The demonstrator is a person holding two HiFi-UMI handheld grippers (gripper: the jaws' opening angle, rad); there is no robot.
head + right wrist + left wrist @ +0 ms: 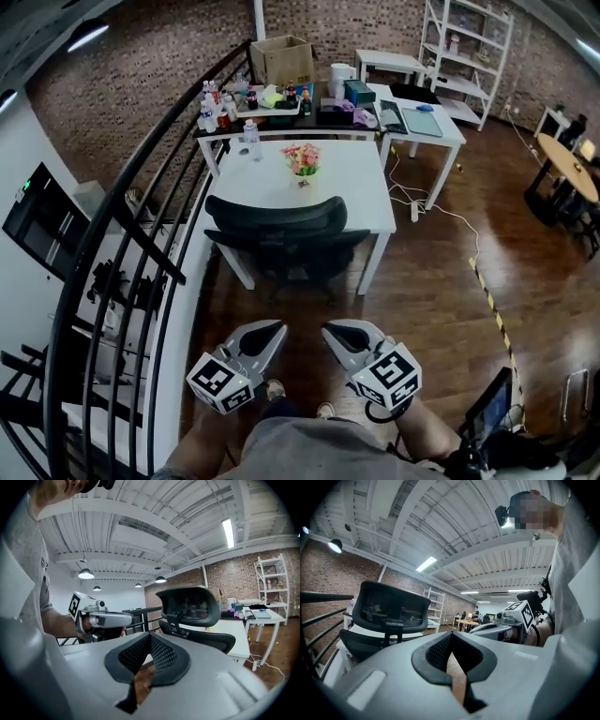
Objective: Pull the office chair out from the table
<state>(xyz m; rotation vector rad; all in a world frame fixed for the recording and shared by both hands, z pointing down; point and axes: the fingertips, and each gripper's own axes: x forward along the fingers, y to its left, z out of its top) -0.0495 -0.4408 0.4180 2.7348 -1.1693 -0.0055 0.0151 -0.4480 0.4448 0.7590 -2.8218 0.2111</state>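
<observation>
A black office chair (pixel 284 232) with a mesh back stands tucked against the front edge of a white table (pixel 361 187). Its back also shows in the left gripper view (pixel 390 605) and the right gripper view (pixel 194 606). My left gripper (pixel 274 330) and right gripper (pixel 333 331) hang side by side low in the head view, a stretch of floor short of the chair. Both are shut with nothing between the jaws, and both point toward the chair. In each gripper view the other gripper shows off to the side: the right one (pixel 485 628) and the left one (pixel 126 619).
A black metal railing (pixel 141 253) runs along the left. A pink flower pot (pixel 303 159) sits on the table. Behind it, a cluttered table (pixel 281 108) holds bottles and a cardboard box. Cables (pixel 431 202) and striped floor tape (pixel 492 300) lie to the right on the wooden floor.
</observation>
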